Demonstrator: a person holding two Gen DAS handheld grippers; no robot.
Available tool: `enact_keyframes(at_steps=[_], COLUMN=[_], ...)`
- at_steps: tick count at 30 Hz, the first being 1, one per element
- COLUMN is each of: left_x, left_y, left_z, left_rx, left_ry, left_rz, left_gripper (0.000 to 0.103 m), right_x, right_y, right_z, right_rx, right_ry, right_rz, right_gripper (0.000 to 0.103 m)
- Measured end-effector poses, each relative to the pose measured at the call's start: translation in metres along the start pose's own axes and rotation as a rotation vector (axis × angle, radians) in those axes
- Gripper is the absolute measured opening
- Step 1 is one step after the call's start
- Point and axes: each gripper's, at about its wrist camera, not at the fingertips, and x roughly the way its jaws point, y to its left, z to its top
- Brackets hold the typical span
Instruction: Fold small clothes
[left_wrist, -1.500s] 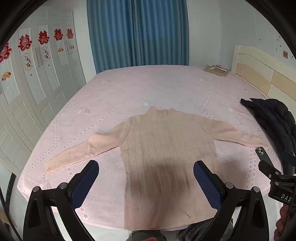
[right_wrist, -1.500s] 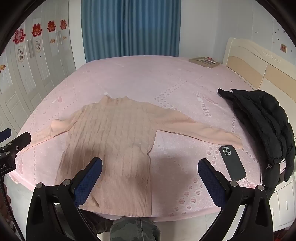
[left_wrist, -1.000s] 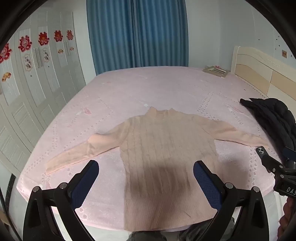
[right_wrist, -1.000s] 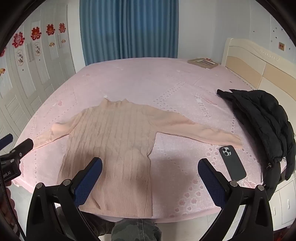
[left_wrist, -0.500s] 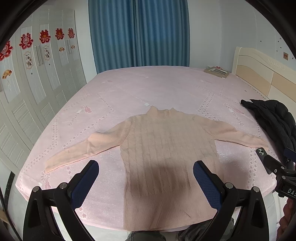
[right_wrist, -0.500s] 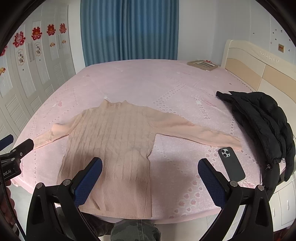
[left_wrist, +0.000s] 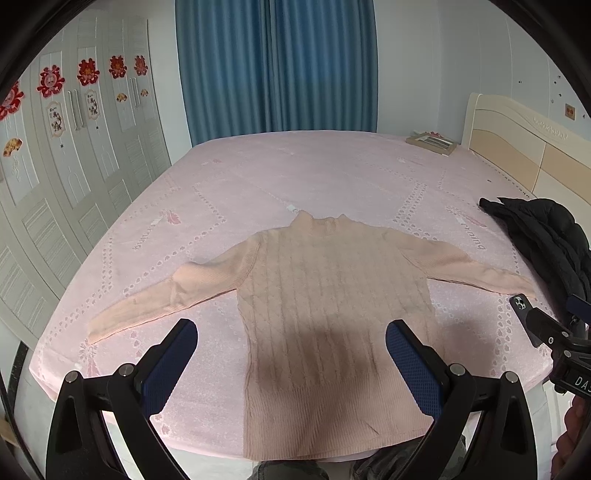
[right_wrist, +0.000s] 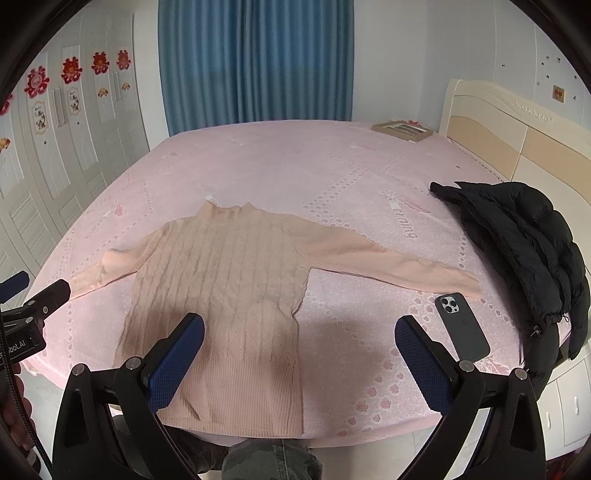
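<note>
On the bed (left_wrist: 295, 173) the sweater (left_wrist: 332, 314) lies flat, so I'd grab both sleeves evenly with my wide-open, empty left claw (left_wrist: 291, 363) and right claw (right_wrist: 299, 360)

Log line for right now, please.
stage: pre-grasp | sweater: flat, unfolded | left gripper: open, empty | right gripper: open, empty

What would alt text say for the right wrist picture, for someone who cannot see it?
A peach knitted sweater lies flat, sleeves spread, on a pink bed, seen past the right gripper with its jaws wide open and empty. A dark phone and a black jacket lie to the right.
</note>
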Motion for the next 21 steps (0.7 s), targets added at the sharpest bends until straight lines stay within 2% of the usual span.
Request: enact_keyframes(at_steps=[21], left_x=[0.002], left_y=[0.0011], left_z=[0.0038], left_rx=[-0.013], left_ry=[-0.001], left_rz=[-0.007], left_gripper=[0.103], right_x=[-0.0081], right_y=[0.003], right_z=[-0.0007], right_rx=[0.005], right_ry=[-0.039], right_rz=[0.009], right_gripper=[0.101])
